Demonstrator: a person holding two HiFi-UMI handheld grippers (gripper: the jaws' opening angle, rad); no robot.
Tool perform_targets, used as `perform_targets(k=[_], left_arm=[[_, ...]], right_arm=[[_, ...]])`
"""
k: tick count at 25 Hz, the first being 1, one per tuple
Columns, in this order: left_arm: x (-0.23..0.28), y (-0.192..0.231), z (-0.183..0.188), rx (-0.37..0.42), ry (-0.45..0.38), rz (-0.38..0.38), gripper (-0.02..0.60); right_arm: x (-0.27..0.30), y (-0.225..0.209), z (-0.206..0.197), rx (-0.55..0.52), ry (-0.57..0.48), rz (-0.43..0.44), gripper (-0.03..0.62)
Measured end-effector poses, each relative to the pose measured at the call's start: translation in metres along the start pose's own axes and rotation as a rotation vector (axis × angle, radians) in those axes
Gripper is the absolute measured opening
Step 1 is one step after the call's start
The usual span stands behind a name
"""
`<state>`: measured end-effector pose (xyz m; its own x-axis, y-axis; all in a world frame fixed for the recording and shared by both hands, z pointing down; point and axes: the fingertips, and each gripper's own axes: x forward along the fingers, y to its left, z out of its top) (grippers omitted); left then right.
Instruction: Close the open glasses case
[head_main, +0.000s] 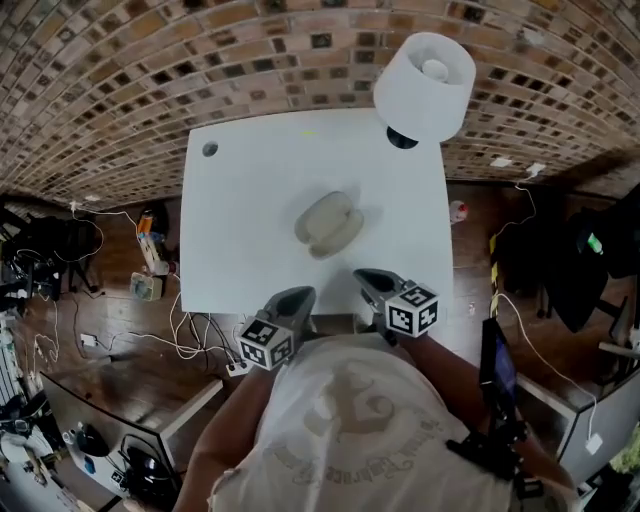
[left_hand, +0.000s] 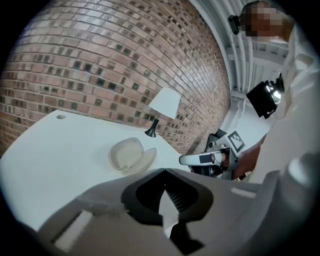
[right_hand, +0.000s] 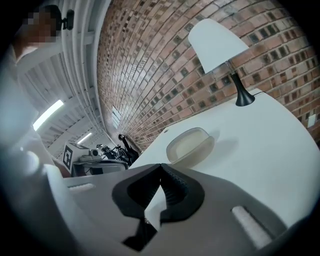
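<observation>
Head view shows the white table (head_main: 235, 240), with the glasses case (head_main: 328, 222) lying open near its middle, well apart from the lamp (head_main: 425, 85) at the far right corner. The case looks like a light, rigid clamshell with a smooth, probably slippery shell. Pushing the raised half over is likely to work better than pinching it, with the lower half steadied. It is pale beige and oval, and nothing shows inside. At the near edge, the left gripper (head_main: 298, 296) and right gripper (head_main: 372, 277) each have their jaws together on nothing, well short of the case.
</observation>
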<state>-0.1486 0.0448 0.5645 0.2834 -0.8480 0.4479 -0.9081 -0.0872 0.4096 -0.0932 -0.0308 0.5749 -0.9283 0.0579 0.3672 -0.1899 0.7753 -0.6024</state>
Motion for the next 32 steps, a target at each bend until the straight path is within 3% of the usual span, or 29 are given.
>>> perform_targets(k=[12, 24, 32], left_arm=[[0.023, 0.009, 0.033, 0.143, 0.059, -0.206, 0.006], [0.066, 0.024, 0.016, 0.316, 0.263, -0.204, 0.035], [0.087, 0.033, 0.011, 0.387, 0.326, -0.184, 0.053]], right_arm=[[0.005, 0.002, 0.012, 0.042, -0.12, -0.144, 0.008], [-0.034, -0.021, -0.004, 0.165, -0.231, -0.305, 0.008], [-0.051, -0.027, -0.017, 0.214, -0.265, -0.355, 0.008]])
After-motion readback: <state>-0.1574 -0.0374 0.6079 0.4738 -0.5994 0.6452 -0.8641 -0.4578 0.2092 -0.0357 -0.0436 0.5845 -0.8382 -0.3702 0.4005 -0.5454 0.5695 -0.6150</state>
